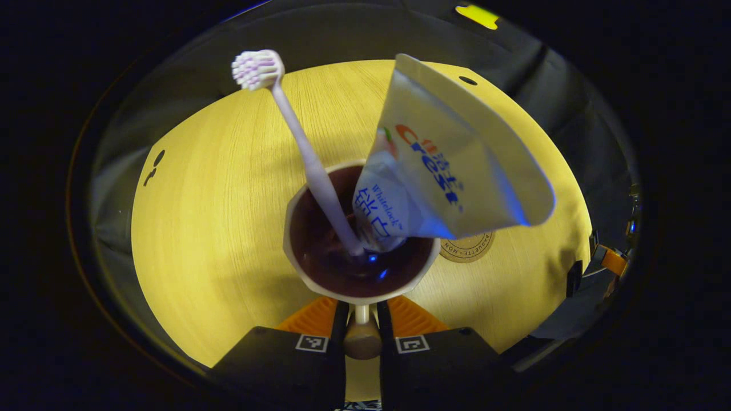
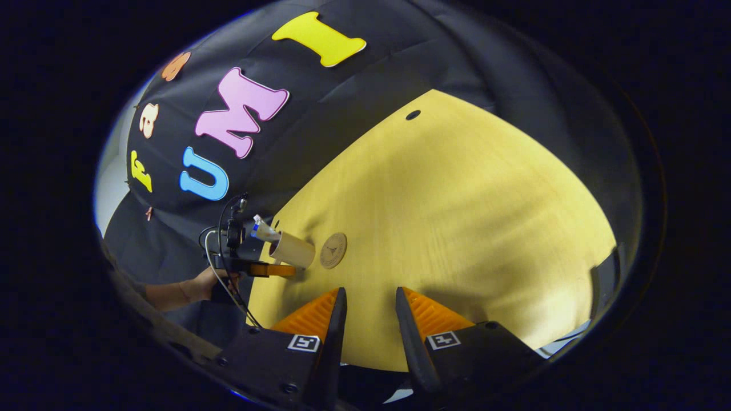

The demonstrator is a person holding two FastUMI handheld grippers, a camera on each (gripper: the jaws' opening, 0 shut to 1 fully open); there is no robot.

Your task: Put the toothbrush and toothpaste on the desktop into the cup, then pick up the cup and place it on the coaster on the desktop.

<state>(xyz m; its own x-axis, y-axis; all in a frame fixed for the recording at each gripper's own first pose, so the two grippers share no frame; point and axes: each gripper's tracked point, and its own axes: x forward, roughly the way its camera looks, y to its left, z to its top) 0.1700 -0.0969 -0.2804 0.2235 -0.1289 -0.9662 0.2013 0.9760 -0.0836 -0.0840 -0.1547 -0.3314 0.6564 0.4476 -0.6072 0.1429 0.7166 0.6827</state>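
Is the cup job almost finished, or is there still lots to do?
Nearly finished. The toothbrush and toothpaste already stand in the cup. The left gripper is shut on the cup's handle, so carrying it is in hand. Left to do: set the cup on the coaster, which lies bare beside it. The right gripper is open, holding nothing.

On the white, flattened toothpaste tube (image 1: 451,171) we read "Crest" in red and blue and "Whitelock" in small blue script, while the round tan coaster (image 1: 469,246) on the yellow wooden desk (image 1: 217,217) shows partial rim lettering "MON".
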